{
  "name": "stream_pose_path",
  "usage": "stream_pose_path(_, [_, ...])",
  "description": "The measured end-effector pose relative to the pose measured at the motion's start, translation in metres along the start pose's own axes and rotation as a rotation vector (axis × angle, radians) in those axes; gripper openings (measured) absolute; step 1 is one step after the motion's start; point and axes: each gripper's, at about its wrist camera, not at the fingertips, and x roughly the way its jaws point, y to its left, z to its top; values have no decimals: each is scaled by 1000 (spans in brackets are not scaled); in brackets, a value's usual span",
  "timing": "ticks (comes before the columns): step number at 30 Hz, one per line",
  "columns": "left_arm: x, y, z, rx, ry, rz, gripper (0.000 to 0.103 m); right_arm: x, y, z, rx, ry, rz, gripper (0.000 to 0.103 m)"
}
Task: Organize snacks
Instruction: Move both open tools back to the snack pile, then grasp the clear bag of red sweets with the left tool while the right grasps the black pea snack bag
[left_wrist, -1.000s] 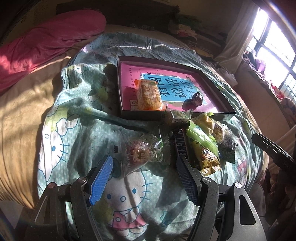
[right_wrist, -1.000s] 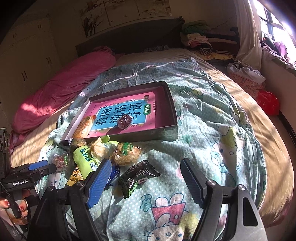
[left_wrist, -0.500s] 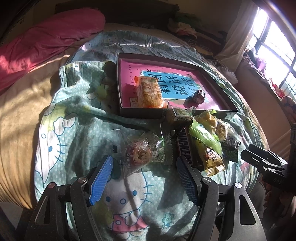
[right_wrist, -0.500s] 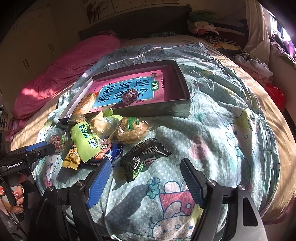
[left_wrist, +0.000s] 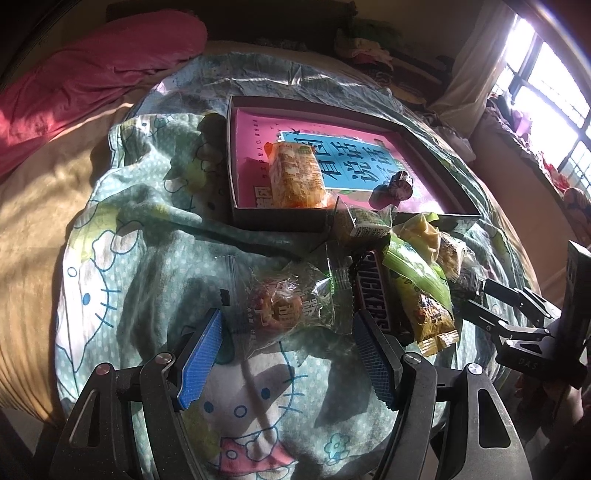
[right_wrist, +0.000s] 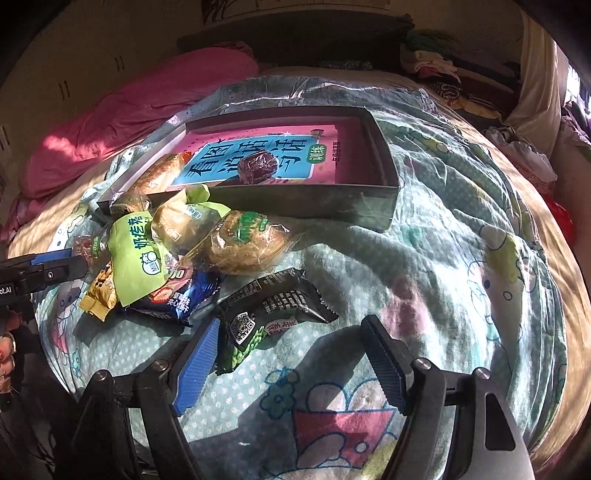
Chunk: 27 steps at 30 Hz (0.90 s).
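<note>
Left wrist view: left gripper (left_wrist: 288, 354) spread, nothing pinched; clear-wrapped snack (left_wrist: 284, 306) on the blanket (left_wrist: 140, 236) just ahead. Box (left_wrist: 280, 218) beyond.

Right wrist view: right gripper (right_wrist: 291, 358) spread, jaws just widened; black packet (right_wrist: 273, 314) between them, ungripped.

Wrapped snacks (right_wrist: 177, 258) lie heaped before the shallow box (right_wrist: 384, 177) holding two more.

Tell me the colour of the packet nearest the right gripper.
Black packet, green at one end; right wrist view shows it best.
</note>
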Motion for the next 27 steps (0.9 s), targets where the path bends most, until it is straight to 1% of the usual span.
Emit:
stream_pose_path(1, [1,0,0,1,0,0,73,2,0,1,-9,-3,2,81])
stream_pose_path(5, [6,-2,2,7,0,4,73,9,4,5,-58,-11,-2,84])
stream_pose_path(13, [16,-4,5,19,9,16,73,22,13,10,-123,-13,12,85])
stream_pose_path(15, [19,-5,6,20,12,19,73,25,16,9,-137,-12,20,82])
stream_pose_path(17, [21,-5,6,21,15,23,73,27,19,9,-150,-15,31,74])
stream_pose_path(22, [22,-7,4,30,7,29,73,24,16,6,-134,-25,65,62])
stream_pose_path(24, [21,-6,3,28,7,9,68,20,12,4,-111,-28,83,56])
stream_pose_path(26, [21,-6,3,26,8,-3,53,16,6,3,-82,-36,103,51])
stream_pose_path(27, [22,-6,3,25,11,-17,50,15,3,3,-67,-36,111,51])
